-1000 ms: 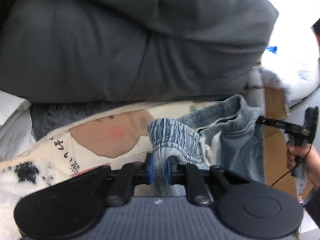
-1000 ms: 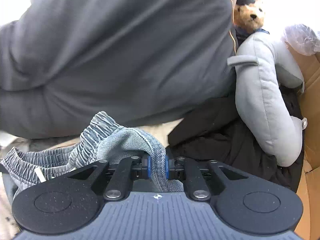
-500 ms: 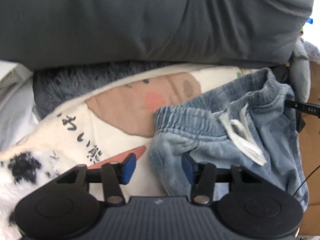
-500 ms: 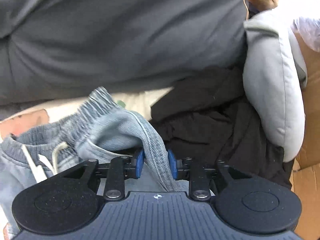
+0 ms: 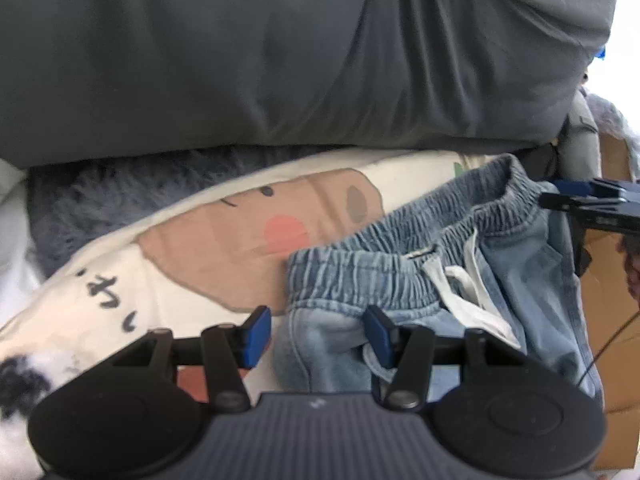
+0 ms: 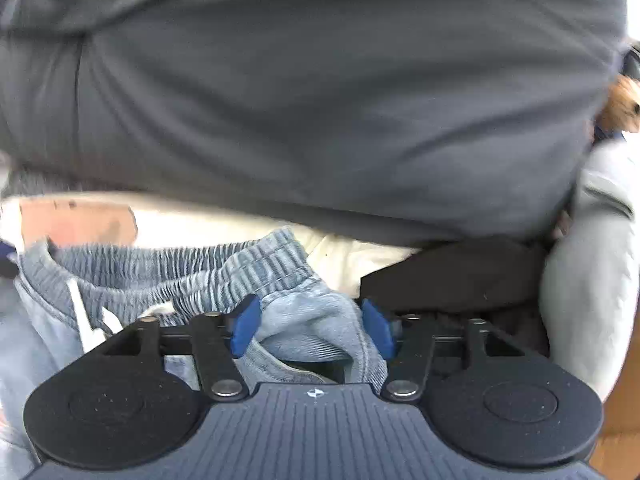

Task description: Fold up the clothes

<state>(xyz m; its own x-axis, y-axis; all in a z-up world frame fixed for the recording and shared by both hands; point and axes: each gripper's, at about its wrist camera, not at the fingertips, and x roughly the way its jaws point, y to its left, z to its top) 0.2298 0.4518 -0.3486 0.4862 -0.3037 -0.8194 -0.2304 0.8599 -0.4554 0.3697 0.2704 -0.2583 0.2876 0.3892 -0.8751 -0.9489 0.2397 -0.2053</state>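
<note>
Light-blue denim shorts with elastic waistband [image 5: 460, 264] lying on a cream printed blanket with a brown cartoon figure [image 5: 240, 248], at four o'clock of that figure. White drawstring [image 5: 468, 292] draped on the shorts below the waistband. Large dark-grey padded cushion [image 5: 280, 60] at twelve o'clock, behind blanket and shorts. Fluffy grey-blue rug [image 5: 100, 204] at nine o'clock, between cushion and blanket. Black crumpled garment [image 6: 460, 276] at three o'clock of the shorts, beside them. Pale-grey plush toy [image 6: 592, 280] further toward three o'clock, against the black garment.
</note>
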